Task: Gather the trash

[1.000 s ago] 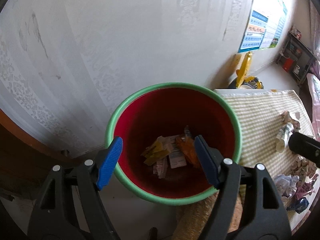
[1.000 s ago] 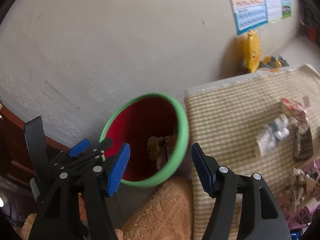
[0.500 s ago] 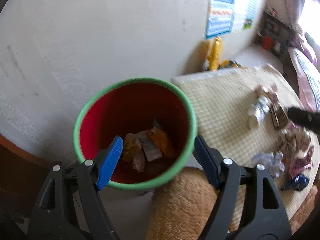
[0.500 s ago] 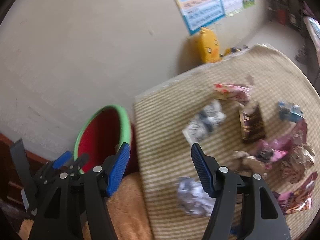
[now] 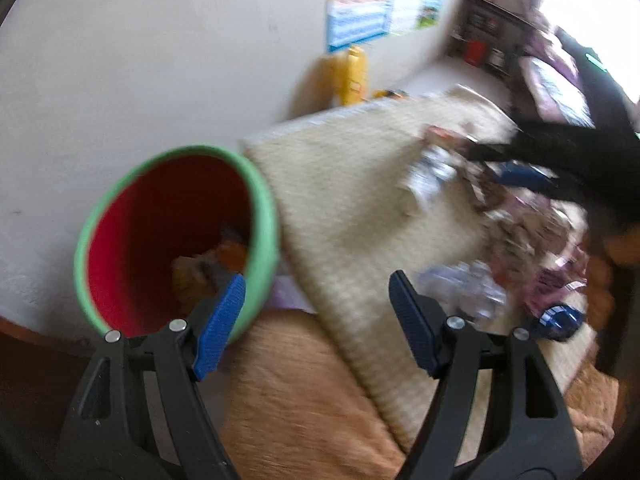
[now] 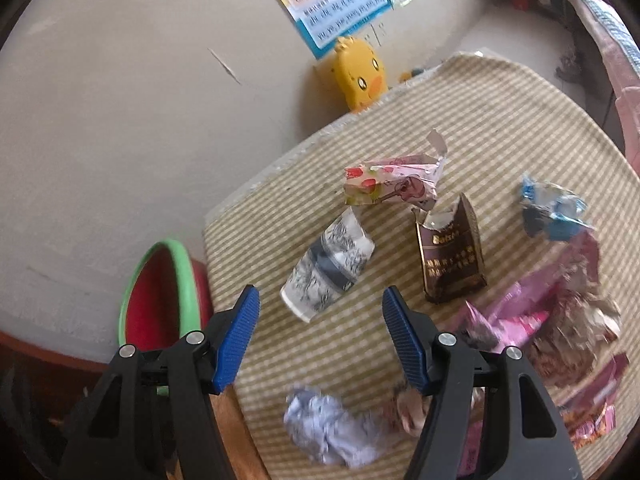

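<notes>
A red bucket with a green rim point(image 5: 260, 216) holds several wrappers point(image 5: 224, 256); it also shows at the left of the right wrist view point(image 6: 184, 280). My left gripper point(image 5: 316, 312) is open and empty, to the right of the bucket over the mat edge. My right gripper point(image 6: 320, 312) is open and empty above a crumpled grey-and-white paper cup point(image 6: 328, 268). Trash lies on the striped mat point(image 6: 480, 112): a pink patterned wrapper point(image 6: 392, 180), a brown packet point(image 6: 448, 256), a blue wrapper point(image 6: 552, 212), pink wrappers point(image 6: 528, 312) and a crumpled white paper ball point(image 6: 332, 428).
A yellow duck-shaped toy point(image 6: 360, 72) stands against the wall under a poster point(image 6: 340, 0). An orange furry surface point(image 5: 300, 392) lies below the mat's front edge. Shelves and a bed are at the far right point(image 5: 560, 80).
Both grippers have swung right, away from the bucket toward the trash on the mat. The bucket has slid left in both views. Both stay open and empty.
</notes>
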### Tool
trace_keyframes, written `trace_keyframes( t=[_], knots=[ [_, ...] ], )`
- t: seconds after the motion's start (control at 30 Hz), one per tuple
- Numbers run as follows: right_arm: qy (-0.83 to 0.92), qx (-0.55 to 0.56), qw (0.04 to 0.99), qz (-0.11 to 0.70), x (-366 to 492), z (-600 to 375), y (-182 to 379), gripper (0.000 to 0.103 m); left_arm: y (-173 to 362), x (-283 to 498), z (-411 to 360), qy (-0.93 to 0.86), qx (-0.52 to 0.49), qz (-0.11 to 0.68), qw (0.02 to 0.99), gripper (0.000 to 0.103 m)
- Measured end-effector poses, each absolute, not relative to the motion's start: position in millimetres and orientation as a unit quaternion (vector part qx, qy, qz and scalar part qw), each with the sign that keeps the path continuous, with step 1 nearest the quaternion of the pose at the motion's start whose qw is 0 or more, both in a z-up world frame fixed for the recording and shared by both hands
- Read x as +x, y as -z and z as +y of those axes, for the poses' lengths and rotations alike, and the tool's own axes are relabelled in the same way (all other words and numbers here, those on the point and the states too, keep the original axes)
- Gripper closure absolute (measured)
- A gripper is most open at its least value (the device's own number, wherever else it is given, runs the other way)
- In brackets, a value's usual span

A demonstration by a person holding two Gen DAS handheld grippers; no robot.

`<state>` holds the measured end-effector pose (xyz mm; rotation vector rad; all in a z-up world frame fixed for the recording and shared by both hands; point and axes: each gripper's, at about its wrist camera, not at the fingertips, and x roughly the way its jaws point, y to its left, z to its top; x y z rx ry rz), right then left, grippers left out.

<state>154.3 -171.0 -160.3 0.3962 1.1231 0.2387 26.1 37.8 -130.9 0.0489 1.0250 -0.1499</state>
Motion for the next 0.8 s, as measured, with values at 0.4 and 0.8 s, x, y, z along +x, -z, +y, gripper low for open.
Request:
trace_keyframes(
  t=[0.4,0.8],
  knots=[
    [-0.092,0.185,0.78,0.591,201,-141,214,0.047,138,14,4,0.094,0.087,0.488,0.863,0.032],
    [-0.146,0.197,0.79,0.562,184,-148,194,0.07,151,14,-2,0.073,0.119,0.498,0.856,0.032]
  ],
)
